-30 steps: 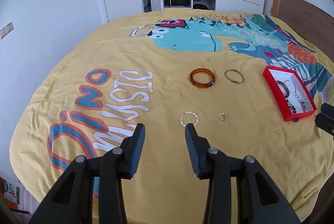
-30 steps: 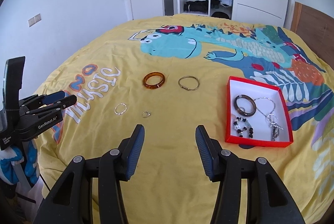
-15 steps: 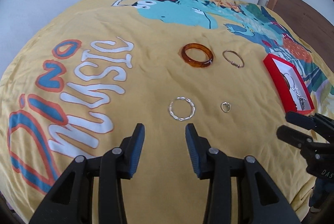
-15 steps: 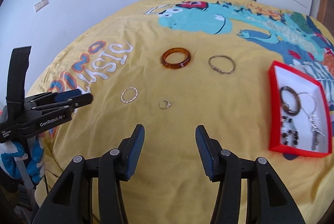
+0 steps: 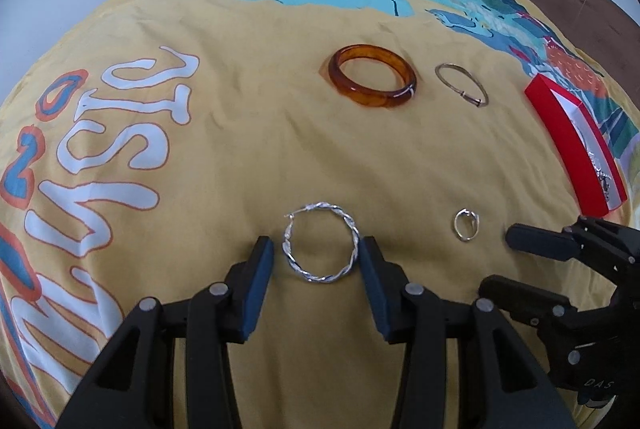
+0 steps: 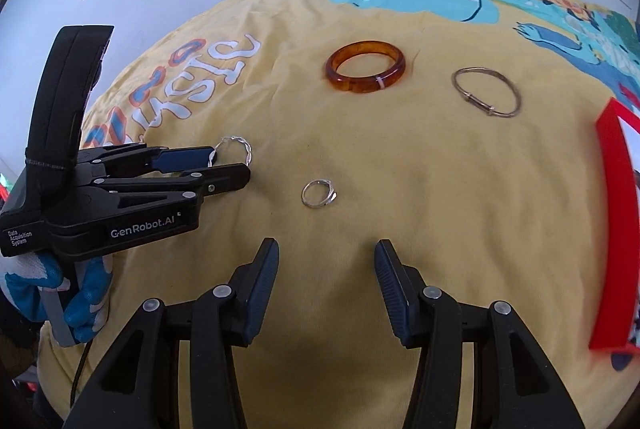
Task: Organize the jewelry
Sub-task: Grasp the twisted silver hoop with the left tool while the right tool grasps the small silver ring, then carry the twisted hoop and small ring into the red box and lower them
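Note:
A twisted silver hoop (image 5: pixel 338 209) lies flat on the yellow bedspread (image 5: pixel 248 157), right between the fingers of my left gripper (image 5: pixel 316 249). Its jaws are opening and the pads do not press the hoop. Just to the right lies a small silver ring (image 5: pixel 457 223). My right gripper (image 6: pixel 326 249) hovers open a little short of that ring (image 6: pixel 330 195), with nothing between its fingers. Farther back are an amber bangle (image 5: pixel 368 97) and a thin metal bangle (image 5: pixel 472 102). The red jewelry box (image 5: pixel 560 133) sits at the right with pieces inside.
The right wrist view shows the left gripper (image 6: pixel 228 167) held by a hand in a blue-and-white glove (image 6: pixel 84 309) at the bed's left edge. The red box wall (image 6: pixel 616 229) stands close on the right. White walls, a door and an open wardrobe lie beyond the bed.
Both grippers have sunk toward the bedspread and moved forward. The left one now straddles the twisted hoop with slightly wider jaws; the right one has come close to the small ring.

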A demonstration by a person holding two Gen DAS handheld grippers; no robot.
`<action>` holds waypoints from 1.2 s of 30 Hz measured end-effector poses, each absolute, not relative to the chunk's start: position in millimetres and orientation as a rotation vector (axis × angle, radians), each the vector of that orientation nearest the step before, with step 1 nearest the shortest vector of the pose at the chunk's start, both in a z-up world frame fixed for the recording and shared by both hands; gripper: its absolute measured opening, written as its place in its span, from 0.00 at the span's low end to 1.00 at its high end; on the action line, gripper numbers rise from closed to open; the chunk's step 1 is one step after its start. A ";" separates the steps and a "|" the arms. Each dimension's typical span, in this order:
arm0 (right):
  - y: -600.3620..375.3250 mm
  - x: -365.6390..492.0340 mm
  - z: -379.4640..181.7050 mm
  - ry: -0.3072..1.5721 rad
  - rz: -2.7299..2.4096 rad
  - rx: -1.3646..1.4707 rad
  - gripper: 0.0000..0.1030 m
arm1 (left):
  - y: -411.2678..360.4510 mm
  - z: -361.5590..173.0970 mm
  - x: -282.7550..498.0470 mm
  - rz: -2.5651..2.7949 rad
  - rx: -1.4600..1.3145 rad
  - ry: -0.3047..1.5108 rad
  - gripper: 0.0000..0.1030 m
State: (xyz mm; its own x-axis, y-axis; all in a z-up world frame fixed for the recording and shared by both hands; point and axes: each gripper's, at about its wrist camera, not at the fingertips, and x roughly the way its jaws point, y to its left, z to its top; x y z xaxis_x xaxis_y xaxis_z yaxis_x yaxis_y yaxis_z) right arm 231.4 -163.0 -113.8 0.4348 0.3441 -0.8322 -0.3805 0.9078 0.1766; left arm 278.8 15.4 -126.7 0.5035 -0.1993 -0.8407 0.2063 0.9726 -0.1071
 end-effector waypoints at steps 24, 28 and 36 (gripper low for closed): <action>-155.9 253.8 -123.8 0.962 0.519 -0.084 0.19 | 27.8 -125.0 268.5 -0.271 -0.069 0.949 0.30; -163.4 248.5 -118.9 0.966 0.510 -0.044 0.19 | 27.9 -119.9 265.1 -0.270 -0.071 0.947 0.30; -184.9 230.3 -96.3 0.945 0.470 -0.002 0.19 | 24.3 -102.7 254.9 -0.269 -0.073 0.936 0.30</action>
